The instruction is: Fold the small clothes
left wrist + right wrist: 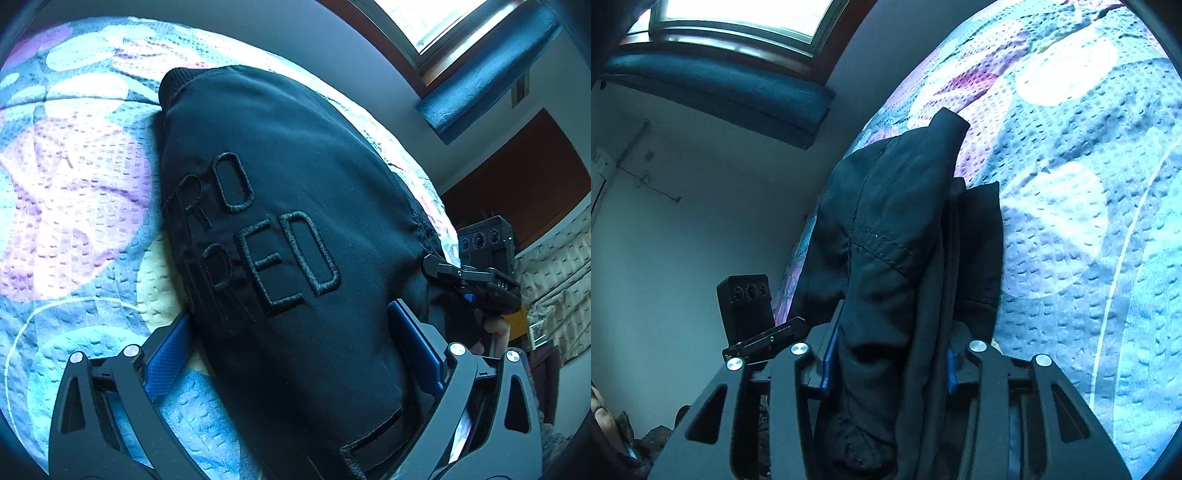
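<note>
Black woven cloth fills both views: a small dark garment [288, 221], matte, with a ribbed cuff or hem at its far end and raised, embroidered letters stitched tone on tone across its flat face. We read "RO" and "PED" in thick corded thread; the rest is folded under. It lies on the bed [74, 177], toward the edge nearest the wall, over a puckered, waffle-textured quilt printed with pale ovals, purple patches and blue ground.

Left gripper [291, 354]: we see its blue pads set wide, one on each side of the garment's broad body; the cloth passes between them, and we cannot tell whether the pads press it or stand clear.

Right gripper [888, 365]: its jaws are drawn in on a bunched, upright fold of the same garment. The blue pads bear against the cloth on both sides, and the fabric wrinkles and gathers between them. A stitched seam crosses the fold above the pads. From the left view we see this gripper's tip at the garment's gathered edge, near the bed's wall side, with a hand [495, 332] below it.
</note>
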Tool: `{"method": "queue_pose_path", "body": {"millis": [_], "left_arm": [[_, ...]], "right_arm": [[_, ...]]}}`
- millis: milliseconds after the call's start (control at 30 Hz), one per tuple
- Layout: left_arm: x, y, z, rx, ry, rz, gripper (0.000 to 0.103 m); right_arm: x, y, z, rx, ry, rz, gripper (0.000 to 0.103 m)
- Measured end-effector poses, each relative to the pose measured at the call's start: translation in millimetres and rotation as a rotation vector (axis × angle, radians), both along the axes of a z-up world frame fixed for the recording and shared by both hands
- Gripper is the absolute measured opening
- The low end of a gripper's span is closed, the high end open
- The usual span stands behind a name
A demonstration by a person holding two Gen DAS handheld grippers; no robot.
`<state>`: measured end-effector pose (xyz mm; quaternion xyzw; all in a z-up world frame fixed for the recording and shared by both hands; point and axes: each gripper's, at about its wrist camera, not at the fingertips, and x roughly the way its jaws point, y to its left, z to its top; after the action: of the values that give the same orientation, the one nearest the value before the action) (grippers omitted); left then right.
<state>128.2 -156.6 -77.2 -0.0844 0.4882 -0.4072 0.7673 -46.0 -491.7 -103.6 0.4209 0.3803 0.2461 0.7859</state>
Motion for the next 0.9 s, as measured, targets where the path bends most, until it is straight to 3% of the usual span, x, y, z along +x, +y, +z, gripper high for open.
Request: {"method": "queue_pose_path", "body": {"millis": [200,467,900], "left_arm": [[-4,0,4,0.021,-0.022,0.033,0.088],[-8,4,8,0.039,-0.054,0.050,0.080],[2,55,14,0.057,-0.053,0.136,0.076]], "right_arm": [[-2,6,9,-0.074,-0.013,-0.027,0.038],[-4,13,13,-0.094,-0.024,-0.053,0.038],[25,53,21,-0.057,-0.049,-0.024,0.038]]}}
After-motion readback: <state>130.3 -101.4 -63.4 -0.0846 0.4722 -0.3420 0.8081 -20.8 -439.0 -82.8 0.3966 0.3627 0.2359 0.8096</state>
